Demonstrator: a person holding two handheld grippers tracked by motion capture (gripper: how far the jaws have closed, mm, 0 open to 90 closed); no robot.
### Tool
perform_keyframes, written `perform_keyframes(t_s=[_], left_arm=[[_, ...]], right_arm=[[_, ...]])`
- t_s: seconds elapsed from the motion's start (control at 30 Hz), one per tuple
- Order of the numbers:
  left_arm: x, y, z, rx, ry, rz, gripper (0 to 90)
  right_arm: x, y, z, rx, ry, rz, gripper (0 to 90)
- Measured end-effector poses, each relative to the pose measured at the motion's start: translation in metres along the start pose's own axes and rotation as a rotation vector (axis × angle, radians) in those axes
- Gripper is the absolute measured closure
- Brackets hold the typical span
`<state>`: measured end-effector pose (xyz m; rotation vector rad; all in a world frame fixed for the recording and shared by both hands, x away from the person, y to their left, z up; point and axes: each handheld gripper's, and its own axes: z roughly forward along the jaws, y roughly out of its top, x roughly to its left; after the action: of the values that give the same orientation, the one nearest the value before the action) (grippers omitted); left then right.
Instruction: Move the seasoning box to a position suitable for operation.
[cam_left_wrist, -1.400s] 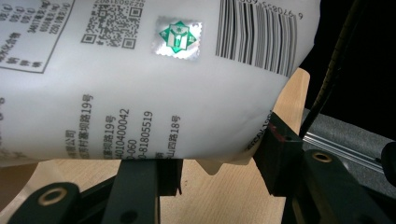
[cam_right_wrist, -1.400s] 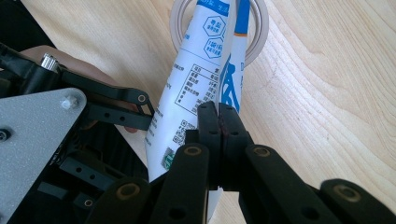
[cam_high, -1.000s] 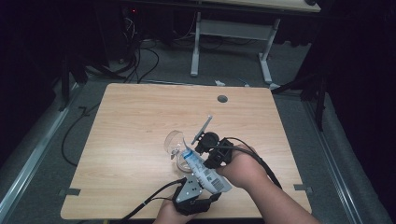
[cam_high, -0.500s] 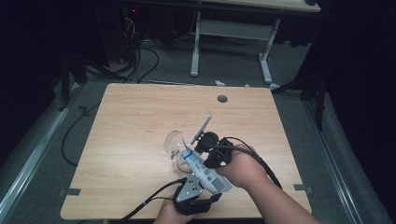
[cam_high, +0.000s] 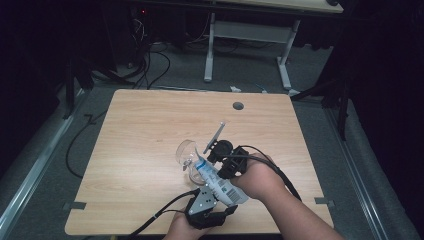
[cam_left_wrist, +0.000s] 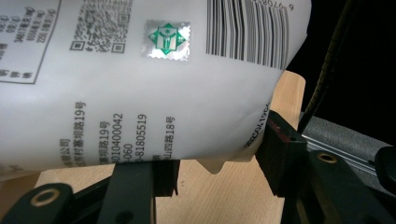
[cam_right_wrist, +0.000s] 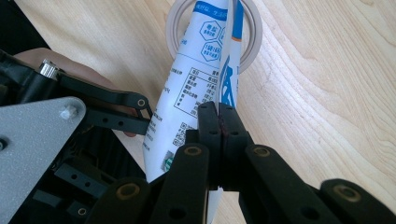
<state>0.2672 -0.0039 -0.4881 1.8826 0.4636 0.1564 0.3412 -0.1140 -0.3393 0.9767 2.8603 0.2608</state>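
**Pouring from pouch into glass**

Left gripper (cam_high: 205, 202) clamped on white pouch (cam_high: 217, 182), tilted over clear glass (cam_high: 186, 152) near table (cam_high: 150, 125) centre. Right gripper (cam_right_wrist: 218, 122) pinched shut on pouch edge. Next, probably: tip further, steady spout.

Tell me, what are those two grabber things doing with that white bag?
A person holds a white pouch with both grippers over a wooden table. The left gripper grips its lower end, and the right gripper pinches its edge. The pouch's top end tilts toward the mouth of a clear glass, as if pouring.
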Motion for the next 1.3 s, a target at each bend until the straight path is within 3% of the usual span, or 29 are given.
perform_keyframes(t_s=[0.33,0.67,1.3], left_arm=[[0.0025,0.0050,0.0022,-0.005,-0.011,-0.026,54.7],[0.0035,0.0024,0.0001,0.004,-0.008,-0.013,54.8],[0.0020,0.0070,-0.0016,-0.011,-0.027,-0.025,54.8]], right_arm=[[-0.0036,0.0035,-0.0024,0.009,-0.013,-0.002,90.0],[-0.0026,0.0056,0.0009,0.012,-0.005,-0.009,90.0],[-0.0018,0.0047,-0.0017,0.005,-0.007,-0.009,90.0]])
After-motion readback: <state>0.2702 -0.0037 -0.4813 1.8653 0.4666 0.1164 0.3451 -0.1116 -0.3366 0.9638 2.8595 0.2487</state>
